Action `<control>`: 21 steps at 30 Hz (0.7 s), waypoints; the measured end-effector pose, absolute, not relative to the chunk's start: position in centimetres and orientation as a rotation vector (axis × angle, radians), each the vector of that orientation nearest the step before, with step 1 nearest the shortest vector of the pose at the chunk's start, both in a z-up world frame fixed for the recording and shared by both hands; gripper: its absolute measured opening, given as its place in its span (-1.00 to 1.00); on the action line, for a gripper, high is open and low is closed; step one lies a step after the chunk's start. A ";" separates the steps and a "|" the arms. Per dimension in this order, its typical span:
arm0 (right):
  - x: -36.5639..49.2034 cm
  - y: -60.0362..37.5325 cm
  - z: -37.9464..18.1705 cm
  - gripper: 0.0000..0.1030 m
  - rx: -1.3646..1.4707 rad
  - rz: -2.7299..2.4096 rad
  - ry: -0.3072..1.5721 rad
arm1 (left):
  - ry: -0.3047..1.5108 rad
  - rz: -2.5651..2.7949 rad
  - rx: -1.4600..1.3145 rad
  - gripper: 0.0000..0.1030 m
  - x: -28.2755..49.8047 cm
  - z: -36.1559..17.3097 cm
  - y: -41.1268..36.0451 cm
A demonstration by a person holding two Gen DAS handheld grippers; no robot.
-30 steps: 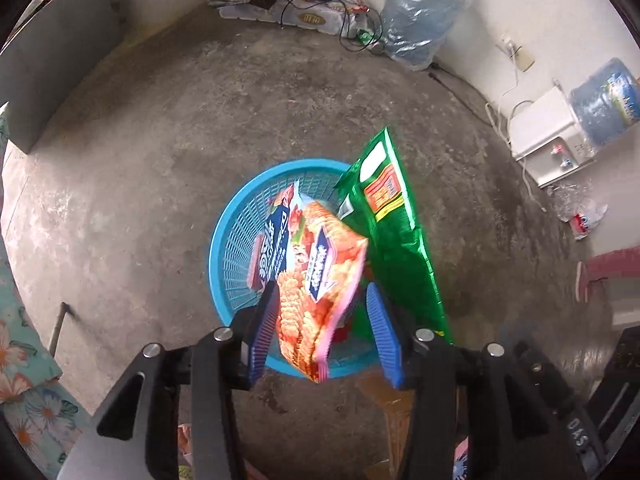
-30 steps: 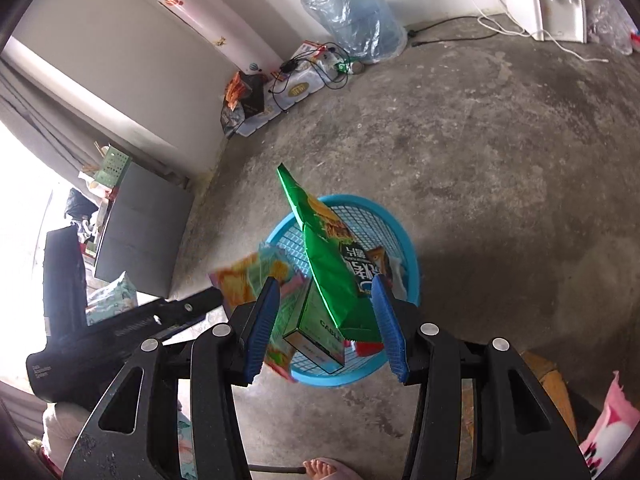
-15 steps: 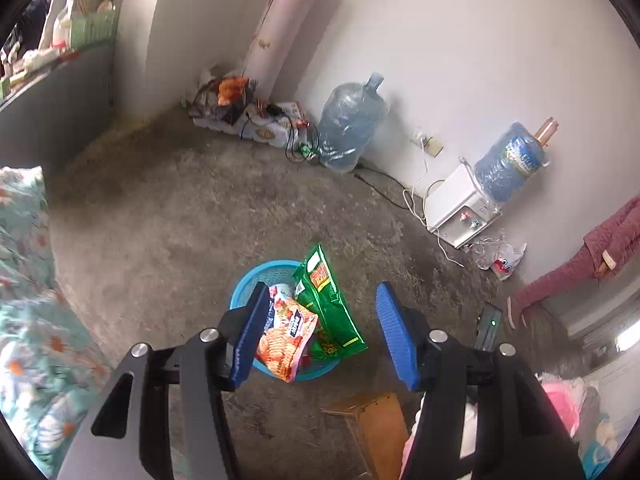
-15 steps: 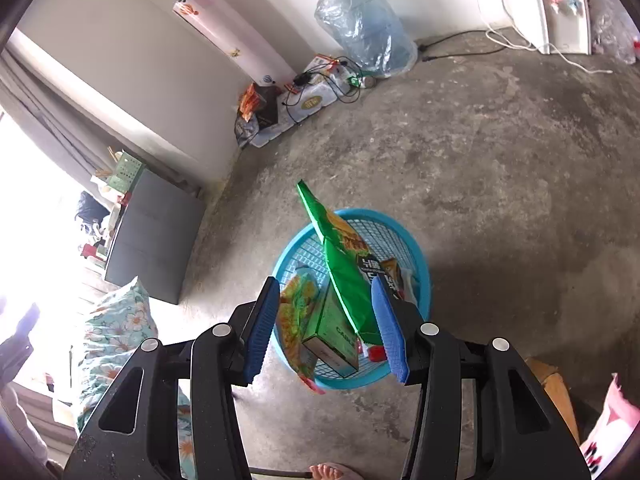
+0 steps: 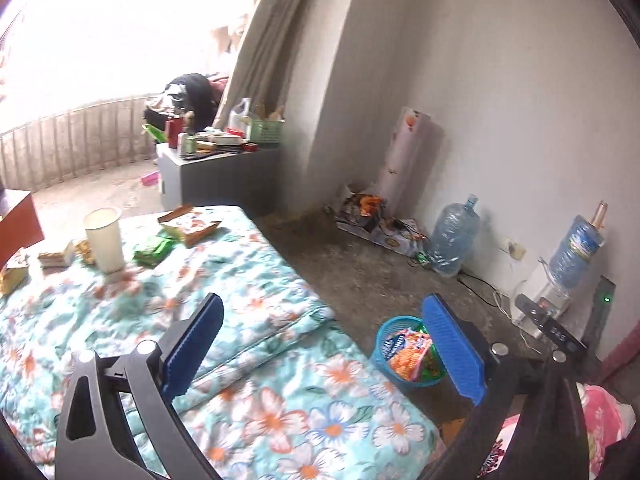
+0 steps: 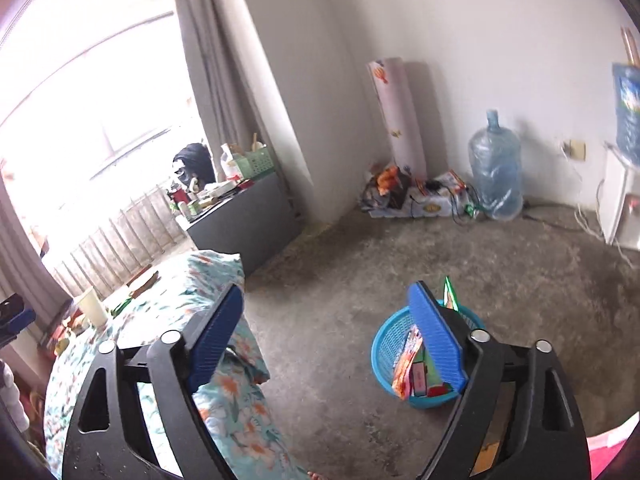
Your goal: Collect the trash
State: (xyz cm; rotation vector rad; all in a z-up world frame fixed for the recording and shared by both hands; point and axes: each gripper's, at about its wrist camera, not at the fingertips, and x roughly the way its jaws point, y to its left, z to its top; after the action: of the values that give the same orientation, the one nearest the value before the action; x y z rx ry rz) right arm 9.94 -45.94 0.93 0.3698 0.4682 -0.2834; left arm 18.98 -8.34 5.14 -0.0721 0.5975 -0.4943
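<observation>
Both the left gripper (image 5: 320,344) and right gripper (image 6: 326,332) are opening their jaws, empty, the blue basket (image 6: 386,344) by each right jaw

Water jugs we count: two (image 5: 454,236) (image 5: 576,250)
Blue baskets we see: one (image 5: 386,330)
Paper cups we see: one (image 5: 103,239)

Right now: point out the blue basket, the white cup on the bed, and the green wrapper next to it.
blue basket (image 6: 384,344), right wrist view, on its left mesh wall.
white cup (image 5: 105,240), left wrist view, mid-side of the cup.
green wrapper (image 5: 154,250), left wrist view, centre of the crumpled pack.
</observation>
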 end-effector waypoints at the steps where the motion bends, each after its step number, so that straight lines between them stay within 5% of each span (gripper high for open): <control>1: 9.2 -44.2 1.7 0.85 0.322 -0.291 0.457 | 0.589 -0.462 -0.079 0.89 18.3 4.9 -6.7; 10: 4.6 -33.2 2.8 0.85 0.127 -0.297 0.604 | 0.677 -0.195 -0.245 0.89 14.0 0.7 5.6; 21: 3.3 -22.0 7.1 0.85 -0.069 -0.208 0.516 | 0.660 -0.125 -0.293 0.89 8.5 0.7 9.6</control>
State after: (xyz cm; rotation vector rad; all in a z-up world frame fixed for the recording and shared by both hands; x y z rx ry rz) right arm 3.28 -21.98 7.06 -0.0694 0.5161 -0.2076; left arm 8.48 9.65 0.68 -0.2932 0.6602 -0.1249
